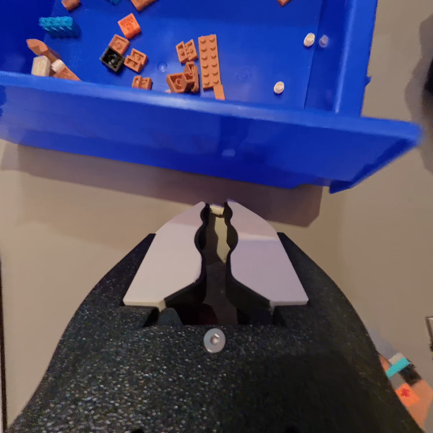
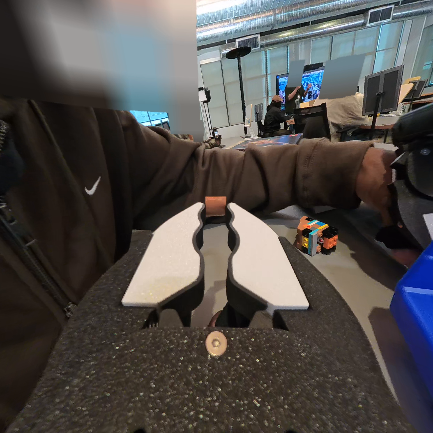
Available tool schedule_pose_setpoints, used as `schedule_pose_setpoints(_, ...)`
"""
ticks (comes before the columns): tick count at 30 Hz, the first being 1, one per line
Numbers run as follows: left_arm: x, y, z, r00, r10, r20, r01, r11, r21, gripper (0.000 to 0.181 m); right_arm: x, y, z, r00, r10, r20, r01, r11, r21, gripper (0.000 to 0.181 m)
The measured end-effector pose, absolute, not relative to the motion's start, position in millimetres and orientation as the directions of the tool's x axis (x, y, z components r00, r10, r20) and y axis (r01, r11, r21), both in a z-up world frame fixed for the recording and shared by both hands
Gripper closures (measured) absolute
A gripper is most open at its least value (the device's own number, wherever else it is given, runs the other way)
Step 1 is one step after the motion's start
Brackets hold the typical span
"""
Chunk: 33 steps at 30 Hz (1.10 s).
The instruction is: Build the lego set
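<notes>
My right gripper [image 2: 215, 207] fills the bottom of its own view, black body nearest the lens, and its jaws are clamped on a small brown brick [image 2: 215, 206] that stands up between the tips at 12 o'clock. My left gripper [image 1: 216, 209] sits the same way in its view, jaws nearly together and pinching a small cream piece [image 1: 216, 209] at the tips; only its top edge shows, so I cannot tell its shape.

The largest thing ahead of my left jaws is the blue bin [image 1: 210, 131], spanning 10 to 2 o'clock with its near wall just beyond the tips. Loose parts lie in it, the longest a brown plate [image 1: 209, 61] at 12 o'clock, its long axis running away from me.

From my right jaws, my left sleeve [image 2: 257, 171] crosses from 9 to 3 o'clock just behind the brown brick. Below it at 2 o'clock, on the grey table [image 2: 346, 278], sits the model [image 2: 316, 235], a blocky cluster of brown, black, teal and orange. It lies on its side, long axis running left to right as I see it. In the left view the model [image 1: 404, 384] shows only blurred at 4 o'clock, behind the tips.

As I judge it, both pieces are bound for the model. The right jaws face it and look nearer; they need to swing toward 2 o'clock. The left must pull back and turn away from the bin.
</notes>
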State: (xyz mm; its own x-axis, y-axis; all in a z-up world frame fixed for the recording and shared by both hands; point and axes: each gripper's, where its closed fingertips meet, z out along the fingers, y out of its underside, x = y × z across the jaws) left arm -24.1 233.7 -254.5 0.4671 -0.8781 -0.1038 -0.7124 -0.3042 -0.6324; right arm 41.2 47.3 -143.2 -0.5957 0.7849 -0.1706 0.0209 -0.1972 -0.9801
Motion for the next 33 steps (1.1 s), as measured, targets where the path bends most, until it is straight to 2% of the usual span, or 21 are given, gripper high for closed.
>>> schedule_pose_setpoints(5,-36.3,204.5,-197.1,0.615,-0.773,-0.154,-0.554,-0.284,-0.783,0.169,38.4,43.6,-147.3,-0.577,0.809,-0.109,0.016,-0.123,-0.992,0.166)
schedule_pose_setpoints(8,-56.4,174.3,-174.8,0.73,-0.664,-0.158,-0.439,-0.279,-0.854,0.169,27.2,50.5,-155.4,-0.5,0.866,-0.019,0.023,-0.008,-1.0,0.166)
schedule_pose_setpoints(11,-71.2,141.1,-178.0,0.796,-0.58,-0.172,-0.403,-0.295,-0.867,0.169,12.8,56.2,-188.0,-0.443,0.892,0.09,0.198,0.195,-0.961,0.166)
schedule_pose_setpoints(13,-73.8,118.3,-185.3,0.821,-0.545,-0.166,-0.379,-0.303,-0.874,0.169,11.1,54.9,-222.5,-0.464,0.877,0.127,0.382,0.328,-0.864,0.166)
schedule_pose_setpoints(15,-70.4,96.2,-193.0,0.832,-0.535,-0.146,-0.348,-0.299,-0.889,0.169,10.1,52.7,-238.4,-0.47,0.867,0.164,0.452,0.396,-0.799,0.166)
schedule_pose_setpoints(18,-65.6,70.5,-201.5,0.849,-0.514,-0.122,-0.305,-0.289,-0.907,0.169,9.0,48.9,-249.0,-0.477,0.865,0.156,0.51,0.417,-0.752,0.166)
schedule_pose_setpoints(26,-49.8,35.4,-194.6,0.873,-0.468,-0.138,-0.258,-0.204,-0.944,0.169,15.8,54.9,-255.1,-0.47,0.881,0.063,0.58,0.362,-0.73,0.166)
schedule_pose_setpoints(28,-49.5,32.6,-197.3,0.873,-0.462,-0.159,-0.276,-0.199,-0.94,0.169,21.1,56.4,-259.8,-0.477,0.877,0.055,0.603,0.372,-0.706,0.171)
schedule_pose_setpoints(33,-48.7,30.0,-192.1,0.868,-0.471,-0.159,-0.261,-0.16,-0.952,0.169,25.4,56.7,-255.4,-0.489,0.869,0.078,0.564,0.383,-0.731,0.156)
